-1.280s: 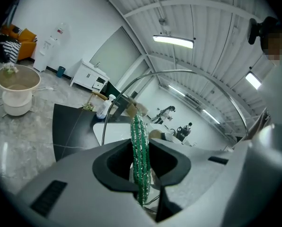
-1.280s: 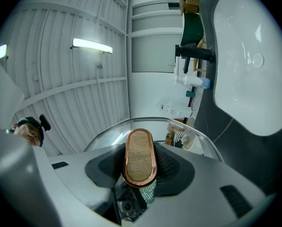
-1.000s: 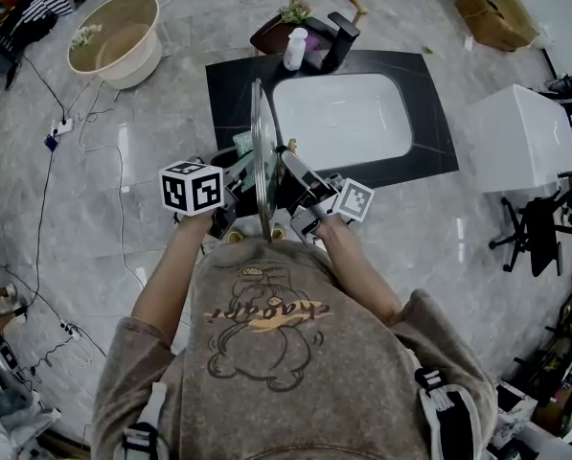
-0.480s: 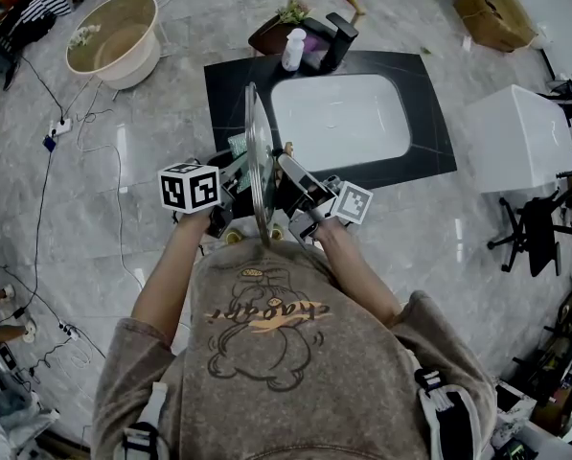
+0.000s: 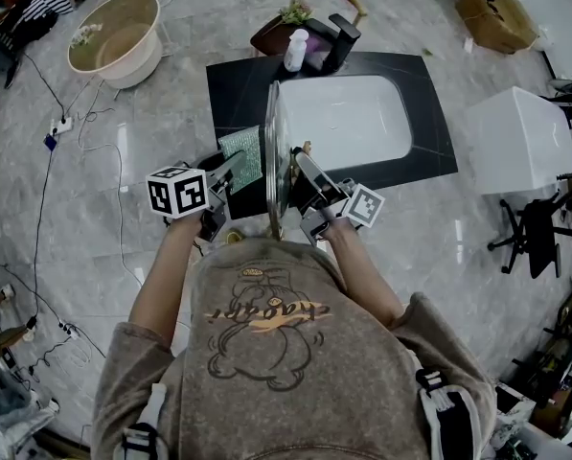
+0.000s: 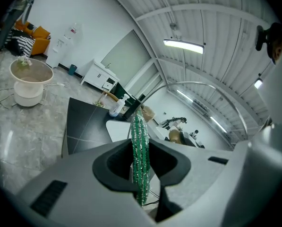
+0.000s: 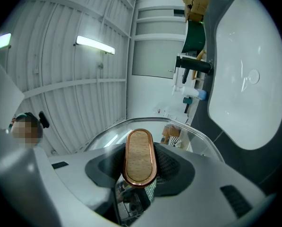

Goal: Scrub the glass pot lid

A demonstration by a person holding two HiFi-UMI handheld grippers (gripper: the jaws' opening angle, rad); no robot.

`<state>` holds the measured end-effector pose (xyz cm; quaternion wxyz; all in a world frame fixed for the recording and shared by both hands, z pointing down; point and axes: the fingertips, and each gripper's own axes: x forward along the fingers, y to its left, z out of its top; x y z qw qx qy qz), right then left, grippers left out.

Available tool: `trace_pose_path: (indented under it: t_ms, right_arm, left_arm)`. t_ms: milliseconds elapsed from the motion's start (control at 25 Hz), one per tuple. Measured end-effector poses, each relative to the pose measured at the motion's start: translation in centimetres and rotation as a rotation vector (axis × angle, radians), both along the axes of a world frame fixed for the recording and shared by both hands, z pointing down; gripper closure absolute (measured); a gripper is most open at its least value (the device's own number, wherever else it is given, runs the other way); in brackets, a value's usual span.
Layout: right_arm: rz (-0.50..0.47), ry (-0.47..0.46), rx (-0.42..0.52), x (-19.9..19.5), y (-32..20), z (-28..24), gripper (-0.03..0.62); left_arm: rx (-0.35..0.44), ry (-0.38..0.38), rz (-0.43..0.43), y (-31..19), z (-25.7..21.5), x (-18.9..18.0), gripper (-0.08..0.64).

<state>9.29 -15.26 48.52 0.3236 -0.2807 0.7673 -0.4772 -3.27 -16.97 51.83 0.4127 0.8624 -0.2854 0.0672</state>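
The glass pot lid (image 5: 274, 151) stands on edge over the near rim of the sink. My right gripper (image 5: 299, 176) is shut on its knob, a wooden oval with a copper rim (image 7: 140, 157), and the clear lid rim (image 7: 197, 135) arcs behind the jaws. My left gripper (image 5: 230, 168) is shut on a green scouring pad (image 5: 240, 158), which is held a little to the left of the lid and apart from it. In the left gripper view the scouring pad (image 6: 140, 161) shows edge-on, pinched between the jaws.
A white sink basin (image 5: 348, 118) sits in a black countertop (image 5: 230, 86), with a black faucet (image 5: 341, 34) and a white bottle (image 5: 294, 48) at its far edge. A beige tub (image 5: 115, 38) and cables (image 5: 46, 175) lie on the floor at left, a white cabinet (image 5: 520, 137) at right.
The left gripper has drawn the scouring pad leftward, off the lid's face. The lid and the right gripper have shifted slightly right.
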Motion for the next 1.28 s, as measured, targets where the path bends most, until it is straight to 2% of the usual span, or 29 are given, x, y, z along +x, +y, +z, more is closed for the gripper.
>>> trace_pose_path:
  t_ms: [320, 600, 800, 920, 1000, 1280]
  right_arm:
    - [0.093, 0.067, -0.019, 4.9, 0.4, 1.1, 0.411]
    - [0.155, 0.183, -0.008, 7.8, 1.0, 1.2, 0.411]
    - [0.170, 0.360, 0.046, 7.6, 0.2, -0.2, 0.411]
    - [0.235, 0.491, -0.008, 8.8, 0.2, 0.6, 0.411]
    - [0.262, 0.572, -0.010, 9.1, 0.1, 0.3, 0.411]
    - [0.260, 0.859, -0.010, 8.6, -0.6, 0.6, 0.411]
  left_arm:
    - [-0.012, 0.069, -0.049, 0.6, -1.8, -3.1, 0.472]
    - [0.011, 0.098, -0.069, 1.1, -3.7, -5.1, 0.472]
    - [0.013, 0.124, -0.073, 1.1, -4.1, -5.2, 0.472]
    - [0.005, 0.135, -0.076, 1.3, -4.1, -5.1, 0.472]
    - [0.000, 0.141, -0.079, 1.6, -4.1, -5.1, 0.472]
    - [-0.018, 0.158, -0.085, 2.0, -4.1, -5.2, 0.472]
